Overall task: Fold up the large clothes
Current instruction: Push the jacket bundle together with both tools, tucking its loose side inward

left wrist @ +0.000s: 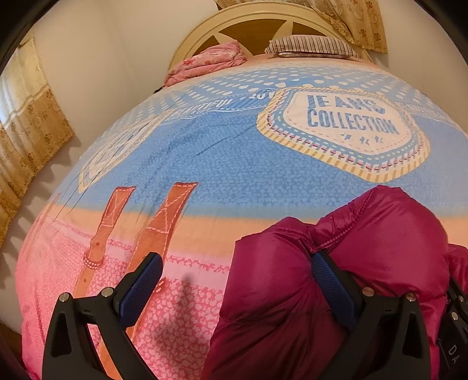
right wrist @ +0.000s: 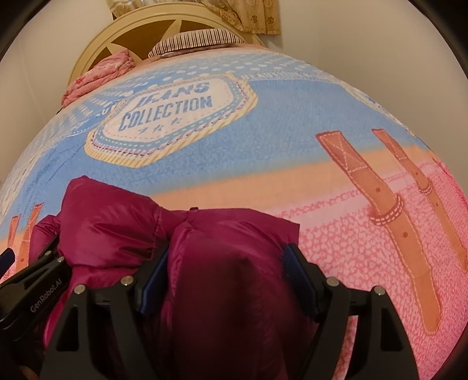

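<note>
A magenta puffer jacket point(left wrist: 365, 248) lies bunched on the bed's near end; it also shows in the right wrist view point(right wrist: 122, 216). My left gripper point(left wrist: 238, 273) is open, its jaws wide apart. Its right finger point(left wrist: 330, 280) presses into the jacket's left part, and its left finger point(left wrist: 146, 280) stands over the bedsheet. My right gripper point(right wrist: 226, 269) is open around a puffy fold of the jacket, with fabric bulging between the blue pads point(right wrist: 295, 269). The left gripper's body point(right wrist: 32, 280) shows at the left edge of the right wrist view.
The bedsheet point(left wrist: 234, 152) is blue and pink with a "JEANS COLLECTION" print. At the far end are a pink folded quilt point(left wrist: 207, 62), a striped pillow point(left wrist: 310, 46) and a cream headboard point(left wrist: 263, 17). Curtains point(left wrist: 26, 122) hang at the left.
</note>
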### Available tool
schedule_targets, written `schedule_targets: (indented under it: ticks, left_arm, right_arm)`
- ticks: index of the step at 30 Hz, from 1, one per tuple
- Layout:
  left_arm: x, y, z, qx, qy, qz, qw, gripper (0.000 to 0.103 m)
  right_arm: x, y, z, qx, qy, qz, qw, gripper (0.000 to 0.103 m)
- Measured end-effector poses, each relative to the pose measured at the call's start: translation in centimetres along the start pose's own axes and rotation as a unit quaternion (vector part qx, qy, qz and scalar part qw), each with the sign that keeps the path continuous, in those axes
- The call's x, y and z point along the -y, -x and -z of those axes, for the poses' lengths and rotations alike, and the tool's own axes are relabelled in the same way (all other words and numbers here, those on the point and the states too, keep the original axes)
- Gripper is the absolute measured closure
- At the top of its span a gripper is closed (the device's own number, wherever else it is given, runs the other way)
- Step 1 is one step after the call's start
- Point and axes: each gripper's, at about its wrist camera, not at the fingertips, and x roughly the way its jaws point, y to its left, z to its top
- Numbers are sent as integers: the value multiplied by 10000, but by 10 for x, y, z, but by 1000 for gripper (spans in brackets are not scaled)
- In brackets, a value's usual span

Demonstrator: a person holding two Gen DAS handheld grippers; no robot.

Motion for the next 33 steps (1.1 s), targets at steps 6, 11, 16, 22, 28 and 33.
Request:
schedule_targets:
  ticks: [6, 11, 16, 22, 28, 33]
  left_arm:
    - [-47, 59, 17, 158, 140, 824, 9964, 1]
    - [-61, 74, 63, -44, 113, 1234, 9923, 1]
    - [-47, 72, 81, 163, 36, 1059, 9942, 1]
    - [-37, 64, 84, 161, -75, 974, 9951, 1]
    - [-37, 58, 83, 120, 10, 1190, 9928, 1]
    - [-33, 58, 83, 96, -76, 1391, 9902, 3]
  right_arm:
    - [9, 73, 13, 491, 95, -442, 9978, 14]
    - [28, 108, 55, 750, 0, -475, 9960, 14]
    - [41, 80, 77, 389, -168, -640, 9970, 18]
    - [46, 62, 76, 259, -160, -826, 9961, 18]
    - [47, 60, 83, 339, -154, -982, 9945, 23]
    - [44, 61, 86, 318, -15, -1339, 9905, 48]
